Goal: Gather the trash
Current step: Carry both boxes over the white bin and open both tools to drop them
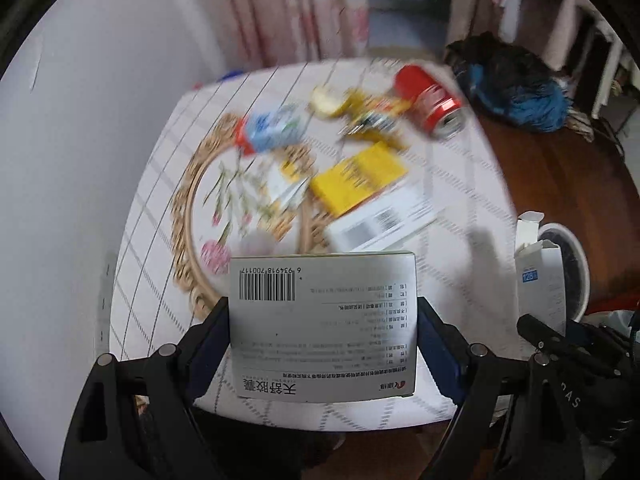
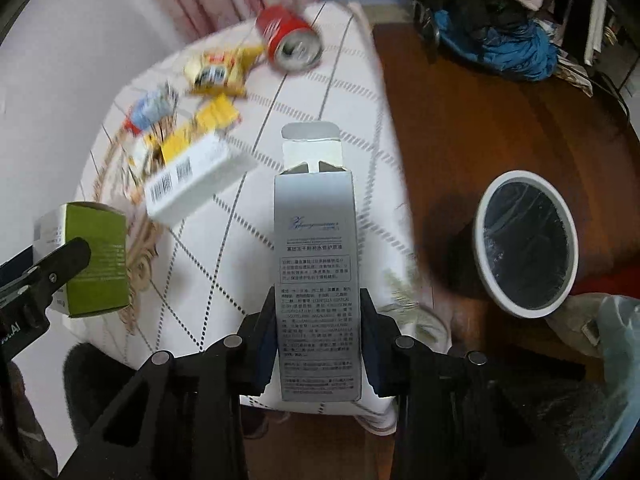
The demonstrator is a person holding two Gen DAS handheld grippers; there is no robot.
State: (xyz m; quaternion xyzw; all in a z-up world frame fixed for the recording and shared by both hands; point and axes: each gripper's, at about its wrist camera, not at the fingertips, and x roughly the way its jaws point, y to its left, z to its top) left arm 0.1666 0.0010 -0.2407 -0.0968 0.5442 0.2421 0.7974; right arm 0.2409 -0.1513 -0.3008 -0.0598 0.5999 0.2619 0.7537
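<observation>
My left gripper is shut on a white medicine box with a barcode, held above the table's near edge. The right wrist view shows the same box's green side at far left. My right gripper is shut on a tall silvery carton with its top flap open. A white-rimmed bin with a black liner stands on the brown table to the right of that carton. On the cloth lie a red can, yellow packets, a blue wrapper and a white barcoded box.
A white checked cloth covers the left of the wooden table. A round embroidered mat lies under some of the litter. Dark blue clothing is heaped at the far right. A pale wall and pink curtain stand behind.
</observation>
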